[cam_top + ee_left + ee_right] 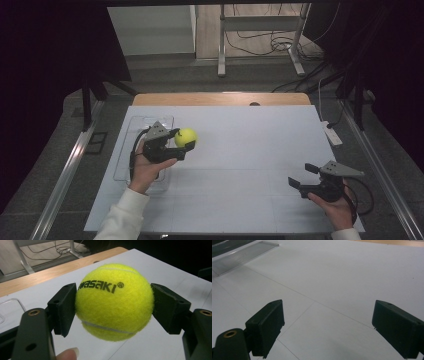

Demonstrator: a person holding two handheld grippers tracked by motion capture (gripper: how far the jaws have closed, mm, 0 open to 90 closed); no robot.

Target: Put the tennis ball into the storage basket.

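Black jaws of the left gripper (113, 312) clamp the tennis ball (114, 301) above the worktop (240, 150); the fuzzy, round ball might squirt out toward twelve o'clock if squeezed off-center. Right gripper (301, 176), at four o'clock, gapes empty.

We see a white table top (250, 165) with a wooden edge (220, 98) at its far side. Beyond it lies grey floor (200, 80), where a metal stand (260, 40) rises among loose black cables (260, 42). Dark curtains (45, 60) close in both sides, and light falls from above.
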